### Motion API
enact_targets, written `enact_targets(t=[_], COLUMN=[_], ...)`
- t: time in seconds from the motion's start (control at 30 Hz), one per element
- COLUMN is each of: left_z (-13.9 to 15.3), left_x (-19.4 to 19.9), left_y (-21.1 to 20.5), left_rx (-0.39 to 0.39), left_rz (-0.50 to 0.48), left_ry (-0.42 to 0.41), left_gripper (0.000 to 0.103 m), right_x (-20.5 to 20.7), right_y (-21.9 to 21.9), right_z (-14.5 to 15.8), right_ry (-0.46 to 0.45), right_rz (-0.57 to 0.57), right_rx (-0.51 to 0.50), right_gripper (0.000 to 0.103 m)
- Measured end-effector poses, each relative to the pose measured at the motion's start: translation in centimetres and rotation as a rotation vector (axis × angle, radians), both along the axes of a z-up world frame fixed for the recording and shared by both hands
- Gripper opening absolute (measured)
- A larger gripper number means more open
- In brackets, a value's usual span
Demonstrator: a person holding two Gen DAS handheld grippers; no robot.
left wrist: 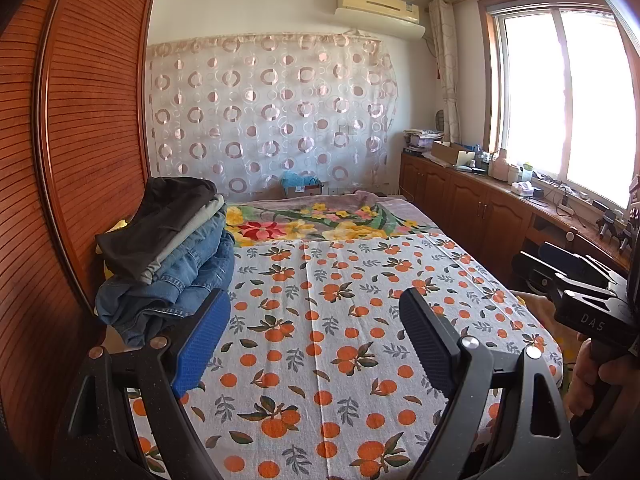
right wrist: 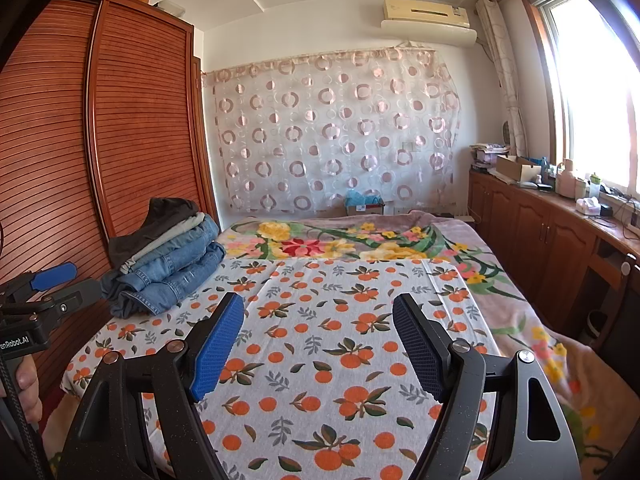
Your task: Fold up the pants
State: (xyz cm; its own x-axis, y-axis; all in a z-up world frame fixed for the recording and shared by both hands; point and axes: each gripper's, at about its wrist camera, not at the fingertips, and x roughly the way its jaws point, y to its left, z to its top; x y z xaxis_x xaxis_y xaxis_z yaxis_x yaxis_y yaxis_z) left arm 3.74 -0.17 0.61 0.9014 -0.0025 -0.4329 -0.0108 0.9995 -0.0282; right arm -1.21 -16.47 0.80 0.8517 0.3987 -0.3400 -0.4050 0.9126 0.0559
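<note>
Both grippers, left gripper (left wrist: 314, 340) and right gripper (right wrist: 318, 344), wide, empty, over orange-print sheet (right wrist: 320, 400); leaning pants stack (left wrist: 168, 248) likely topples if a middle pair gets tugged.

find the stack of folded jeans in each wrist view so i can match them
Left wrist view: the stack of folded jeans sits at left of centre on the bed, against the wooden wardrobe, just past the left gripper's blue pad.
Right wrist view: the stack is at left, further from the fingers.
Shared landmark: the air conditioner high on the far wall.
</note>
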Motion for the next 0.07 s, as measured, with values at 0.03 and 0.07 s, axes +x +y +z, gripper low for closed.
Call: enact_targets(t=[0.03, 0.07], left_z=[0.00, -0.02], left_x=[0.00, 0.00], left_y=[0.01, 0.00], left_rx=[0.000, -0.001], left_rz=[0.000, -0.001], left_ry=[0.000, 0.000], left_gripper=[0.087, 0.087], right_x=[-0.03, -0.03], right_y=[0.01, 0.04], right_z=[-0.07, -0.08], right_ry=[0.001, 0.001], right_rz=[0.000, 0.000], right_rx=[0.000, 0.001], right_gripper=[0.079, 0.079])
